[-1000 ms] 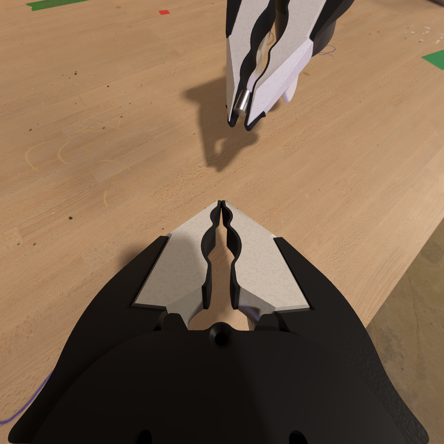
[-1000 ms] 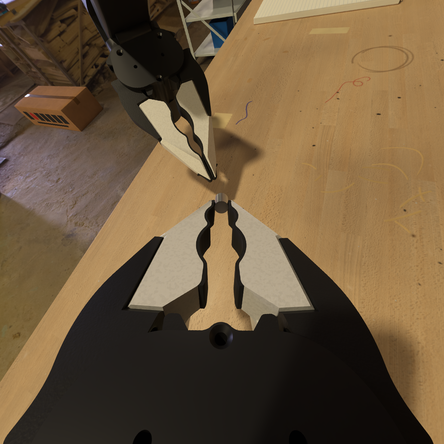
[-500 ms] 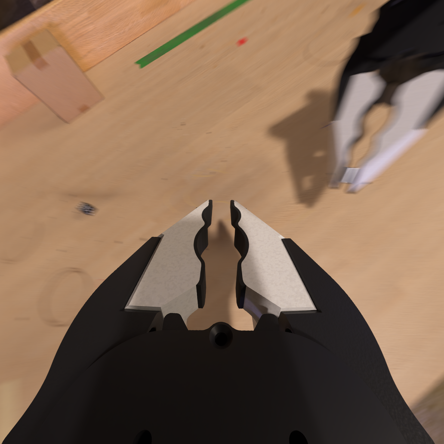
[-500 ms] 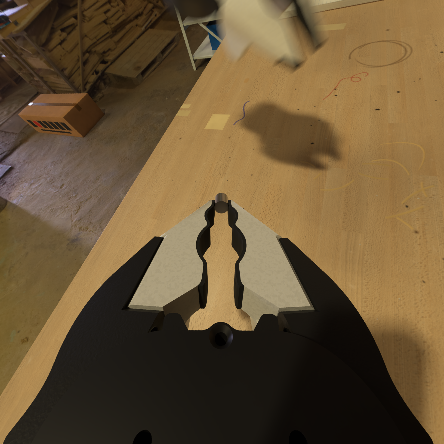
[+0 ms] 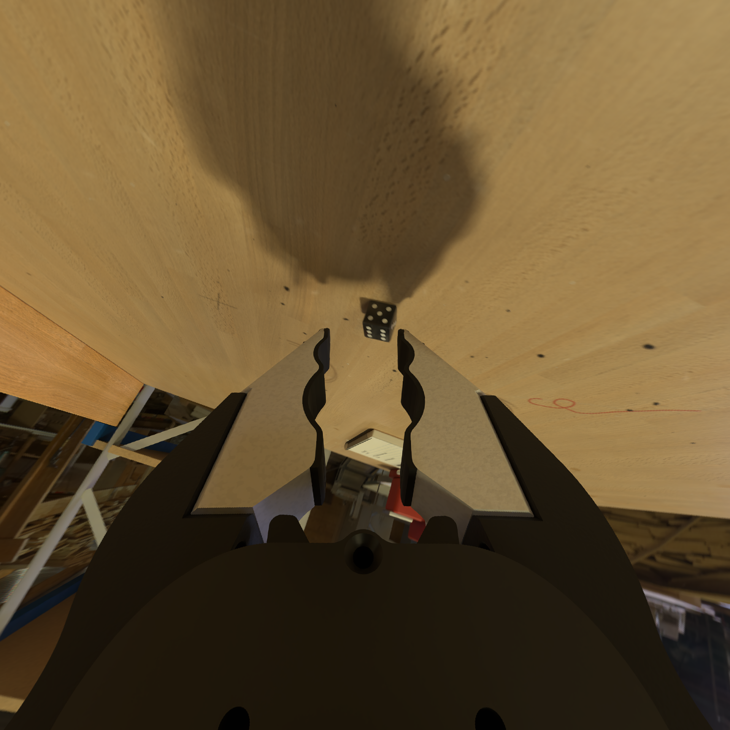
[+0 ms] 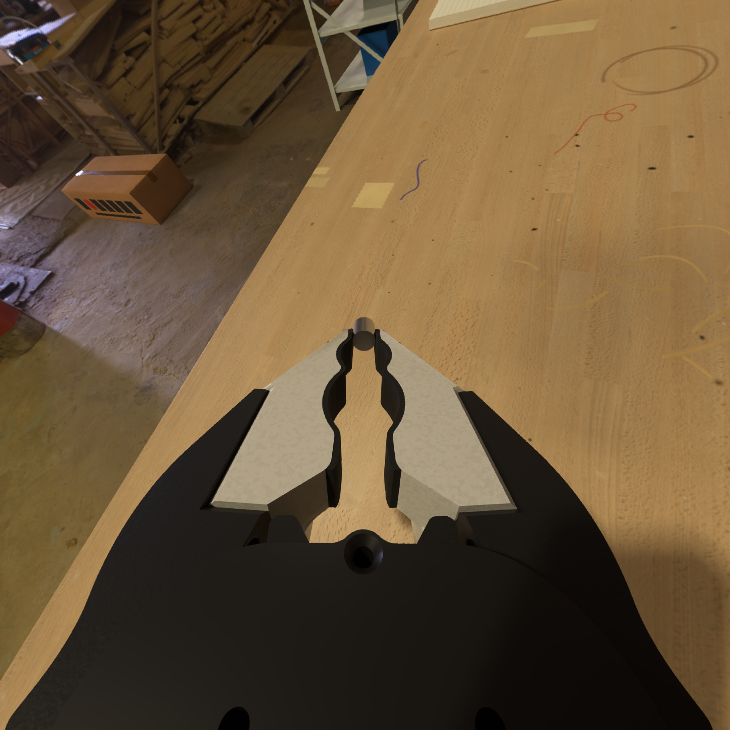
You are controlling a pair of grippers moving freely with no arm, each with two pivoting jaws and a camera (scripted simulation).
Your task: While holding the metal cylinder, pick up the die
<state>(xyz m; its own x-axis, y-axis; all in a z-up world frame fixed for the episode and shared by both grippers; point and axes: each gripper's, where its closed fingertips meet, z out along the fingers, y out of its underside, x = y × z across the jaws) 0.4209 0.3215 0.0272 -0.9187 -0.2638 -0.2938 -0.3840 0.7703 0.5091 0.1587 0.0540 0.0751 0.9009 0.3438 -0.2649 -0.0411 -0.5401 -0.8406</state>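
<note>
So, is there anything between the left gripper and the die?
Nothing: in the left wrist view only bare wooden table separates the open left gripper from the die.

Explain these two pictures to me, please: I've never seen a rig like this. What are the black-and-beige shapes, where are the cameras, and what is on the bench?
Each picture comes from a camera mounted on a two-finger gripper, looking forward along its fingers. The black body and beige fingers filling the lower half are that gripper itself.

In the left wrist view, the left gripper is open, its fingers apart, pointing at a black die with white dots lying on the wooden bench. The die sits just beyond the fingertips, not yet between them. This view appears tipped over, so the room shows at the bottom.

In the right wrist view, the right gripper pinches a small metal cylinder at its fingertips, above the bench near its edge.
</note>
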